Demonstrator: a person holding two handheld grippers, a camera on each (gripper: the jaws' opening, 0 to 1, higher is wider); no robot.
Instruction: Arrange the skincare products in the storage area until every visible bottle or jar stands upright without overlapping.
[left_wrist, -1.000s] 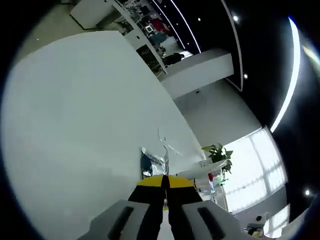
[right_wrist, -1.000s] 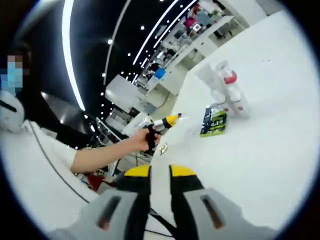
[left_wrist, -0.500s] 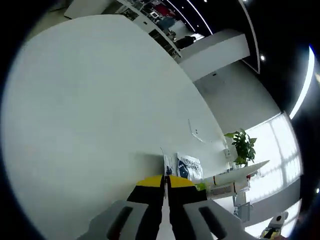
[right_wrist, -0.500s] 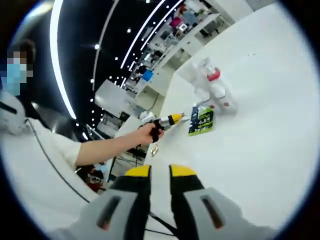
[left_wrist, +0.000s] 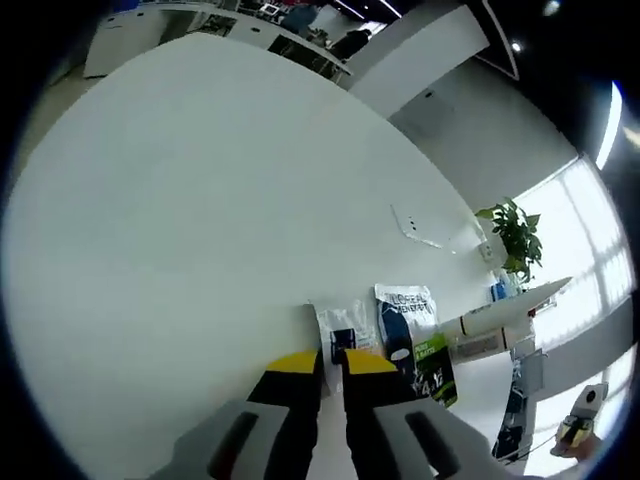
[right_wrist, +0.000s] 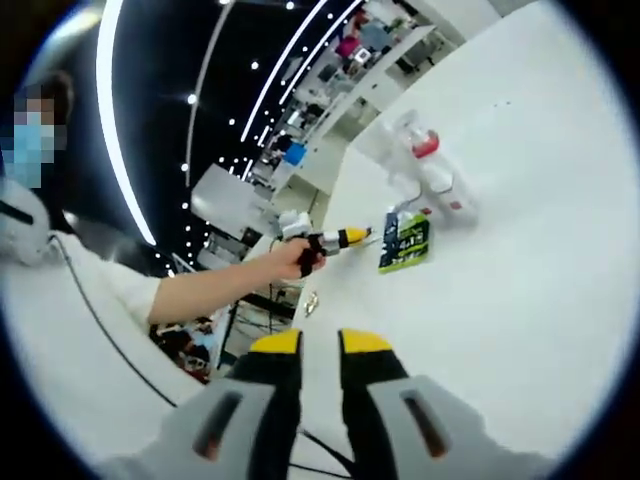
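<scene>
In the left gripper view a white sachet (left_wrist: 340, 328) and a dark blue and green pouch (left_wrist: 412, 345) lie flat on the white table (left_wrist: 200, 220). Pale tubes or boxes (left_wrist: 490, 322) lie just beyond them. My left gripper (left_wrist: 332, 362) hovers right at the sachet's near edge, its yellow-tipped jaws parted by a narrow gap with nothing in it. In the right gripper view the green pouch (right_wrist: 405, 240) lies beside clear bottles, one with a red cap (right_wrist: 428, 150). The left gripper (right_wrist: 345, 238) is held in a hand next to that pouch. My right gripper (right_wrist: 320, 345) stays far back, open and empty.
A person's bare forearm (right_wrist: 215, 290) reaches across the right gripper view from a white sleeve. A flat white slip (left_wrist: 425, 228) lies farther out on the table. A potted plant (left_wrist: 515, 235) and office desks stand beyond the table's edge.
The left gripper's camera has swung toward the pouches, which now sit closer and fuller in view. Its jaws have parted slightly. The right gripper has held still.
</scene>
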